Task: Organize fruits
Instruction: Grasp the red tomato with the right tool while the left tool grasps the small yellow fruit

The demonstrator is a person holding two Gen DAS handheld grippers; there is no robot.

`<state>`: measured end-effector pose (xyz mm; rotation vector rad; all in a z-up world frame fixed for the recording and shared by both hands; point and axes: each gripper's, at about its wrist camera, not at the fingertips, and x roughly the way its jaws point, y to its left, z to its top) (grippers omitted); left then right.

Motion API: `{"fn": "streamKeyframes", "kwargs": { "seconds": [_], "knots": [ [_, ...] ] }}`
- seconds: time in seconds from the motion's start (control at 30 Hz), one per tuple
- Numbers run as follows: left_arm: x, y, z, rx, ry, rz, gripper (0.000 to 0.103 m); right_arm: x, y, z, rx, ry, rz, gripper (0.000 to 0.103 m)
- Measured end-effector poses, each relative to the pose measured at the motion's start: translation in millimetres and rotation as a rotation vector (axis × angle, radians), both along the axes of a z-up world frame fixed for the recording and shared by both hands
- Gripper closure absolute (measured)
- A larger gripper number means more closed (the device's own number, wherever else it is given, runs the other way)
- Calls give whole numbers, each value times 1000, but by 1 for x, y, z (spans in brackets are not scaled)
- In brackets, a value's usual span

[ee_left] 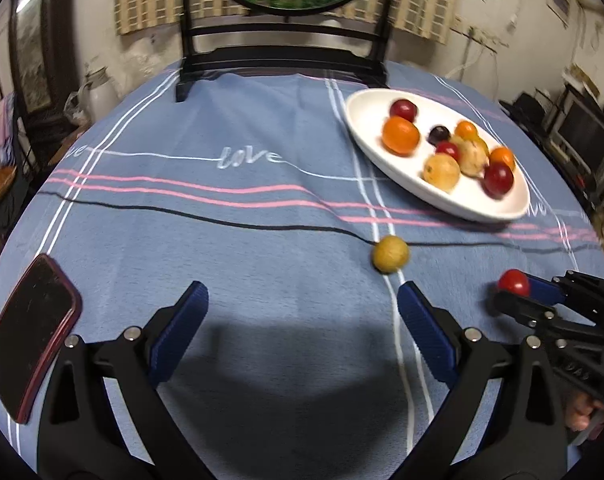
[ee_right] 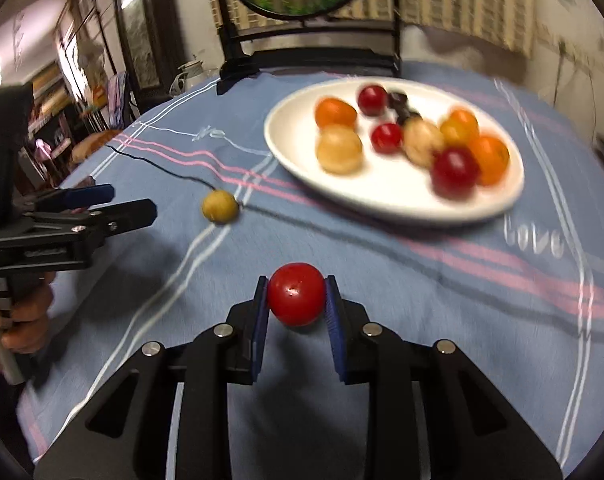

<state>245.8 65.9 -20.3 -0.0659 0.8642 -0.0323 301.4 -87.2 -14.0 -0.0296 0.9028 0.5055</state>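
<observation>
Blue striped tablecloth (ee_right: 441,300) covers the work surface. I have the right gripper (ee_right: 296,296) clenched on the red fruit (ee_right: 296,294), pads bearing on both its sides. To finish this step well, I judge I should carry it level over the white plate (ee_right: 381,196), lower into a bare patch, then release. The left gripper (ee_left: 302,312) stands released and empty; the yellow fruit (ee_left: 389,253) lies beyond it on the cloth.

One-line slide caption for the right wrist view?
Right gripper shut on a red fruit, facing the white plate of fruits; yellow fruit loose on the cloth.
</observation>
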Motion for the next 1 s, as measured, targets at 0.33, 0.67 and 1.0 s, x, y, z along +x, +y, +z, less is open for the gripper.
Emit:
{"fn": "streamKeyframes", "kwargs": {
  "seconds": [0.33,0.67,1.0],
  "knots": [
    [31,-41,-14,-19,47,-147,49,-4,-17,3,29,22,-52,76],
    [49,-54,-21,23,57,-134,60,-3,-16,2,18,31,-53,76],
    [44,-57,-11,39,4,-150,73,-1,-13,-2,1,44,-49,76]
  ]
}}
